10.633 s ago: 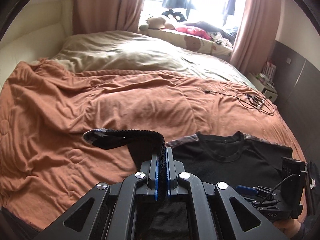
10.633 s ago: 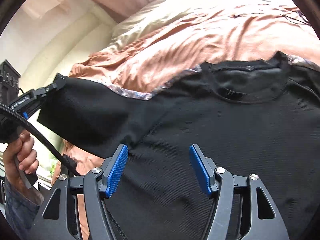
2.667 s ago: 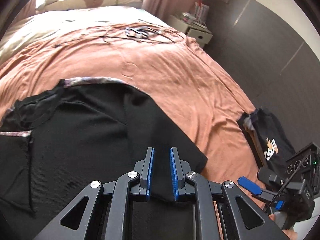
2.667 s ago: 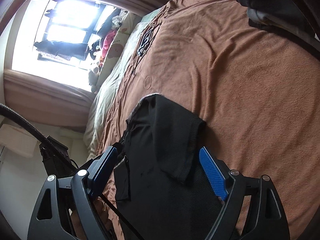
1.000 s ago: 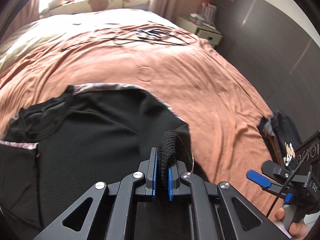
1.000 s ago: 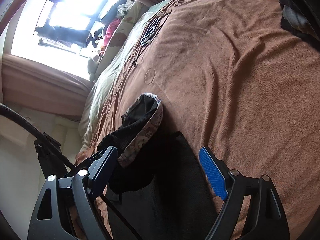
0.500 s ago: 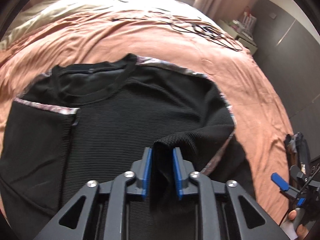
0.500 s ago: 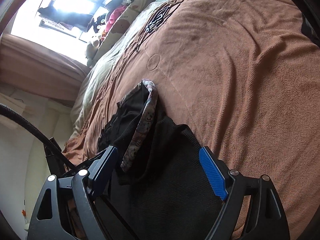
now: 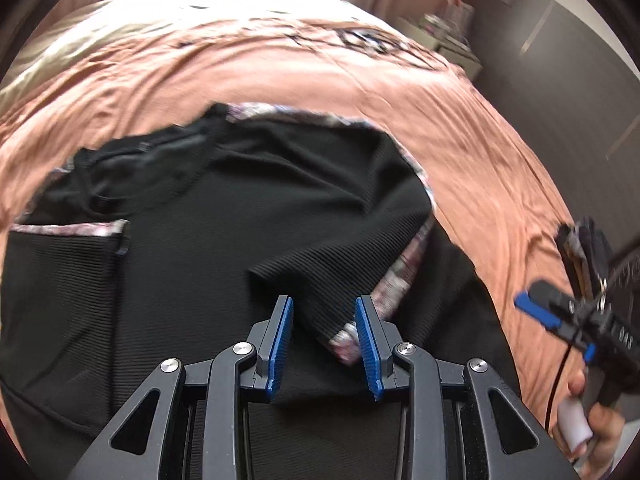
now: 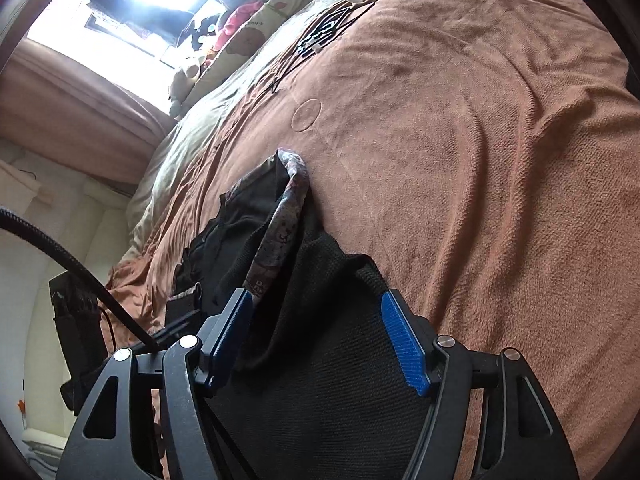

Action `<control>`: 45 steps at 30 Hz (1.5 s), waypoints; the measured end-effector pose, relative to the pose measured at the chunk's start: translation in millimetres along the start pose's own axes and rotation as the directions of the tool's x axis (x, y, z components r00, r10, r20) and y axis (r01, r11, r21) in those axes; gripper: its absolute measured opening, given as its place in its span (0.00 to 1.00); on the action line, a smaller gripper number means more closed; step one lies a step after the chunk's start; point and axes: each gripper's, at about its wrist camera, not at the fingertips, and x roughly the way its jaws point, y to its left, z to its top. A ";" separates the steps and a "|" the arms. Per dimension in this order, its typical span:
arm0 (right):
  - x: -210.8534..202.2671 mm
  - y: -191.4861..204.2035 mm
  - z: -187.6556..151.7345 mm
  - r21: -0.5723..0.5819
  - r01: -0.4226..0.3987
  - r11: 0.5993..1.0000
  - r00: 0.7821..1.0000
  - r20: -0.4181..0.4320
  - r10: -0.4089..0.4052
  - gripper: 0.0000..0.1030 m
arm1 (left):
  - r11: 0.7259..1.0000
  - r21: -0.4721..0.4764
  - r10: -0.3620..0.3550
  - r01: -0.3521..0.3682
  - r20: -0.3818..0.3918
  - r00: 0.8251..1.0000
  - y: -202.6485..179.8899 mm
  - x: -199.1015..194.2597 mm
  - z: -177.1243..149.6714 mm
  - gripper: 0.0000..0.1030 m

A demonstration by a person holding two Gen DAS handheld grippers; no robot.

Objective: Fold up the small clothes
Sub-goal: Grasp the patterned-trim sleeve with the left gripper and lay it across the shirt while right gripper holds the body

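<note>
Left gripper (image 9: 324, 334) jaws were opening, folded sleeve (image 9: 340, 264) loose between. Right gripper (image 10: 320, 340) was closing over the shirt (image 10: 320, 380) edge, contact unclear; hem cut off at 6 o'clock.

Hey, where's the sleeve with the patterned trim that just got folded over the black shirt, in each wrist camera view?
Left wrist view: the folded sleeve lies centre, its patterned trim running down toward the opening left gripper, untouched by the fingers.
Right wrist view: the same sleeve stands left of centre, above the closing right gripper.
Shared landmark: the tangled cables on the orange blanket.
</note>
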 end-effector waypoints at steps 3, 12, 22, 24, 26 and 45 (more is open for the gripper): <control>5.9 -1.4 1.5 -0.013 0.014 1.000 1.000 -0.005 -0.014 0.64 | 0.999 0.042 -0.011 0.012 -0.028 1.000 -12.1 12.3 -7.2 0.37; 34.1 7.6 7.8 -0.061 0.023 0.998 0.999 -0.034 -0.025 0.59 | 0.996 0.085 0.024 -0.017 -0.080 0.996 -18.7 48.0 -12.2 0.48; 61.1 9.4 11.0 -0.110 0.074 0.991 0.996 -0.048 -0.080 0.24 | 0.990 0.138 0.049 -0.044 -0.033 0.998 -20.2 41.4 0.3 0.13; 61.5 7.4 11.5 -0.111 0.106 0.988 0.993 -0.049 -0.112 0.12 | 0.990 0.136 0.033 -0.031 -0.015 0.999 -18.8 29.5 6.5 0.13; 59.5 4.3 11.9 -0.089 0.097 0.991 0.994 -0.050 -0.101 0.08 | 0.992 0.122 0.020 -0.020 0.000 1.000 -16.2 17.3 13.6 0.12; 49.4 5.8 9.5 -0.079 0.130 0.988 0.990 -0.042 -0.134 0.06 | 0.974 -0.221 0.061 -0.053 0.028 0.998 72.4 -7.3 42.4 0.15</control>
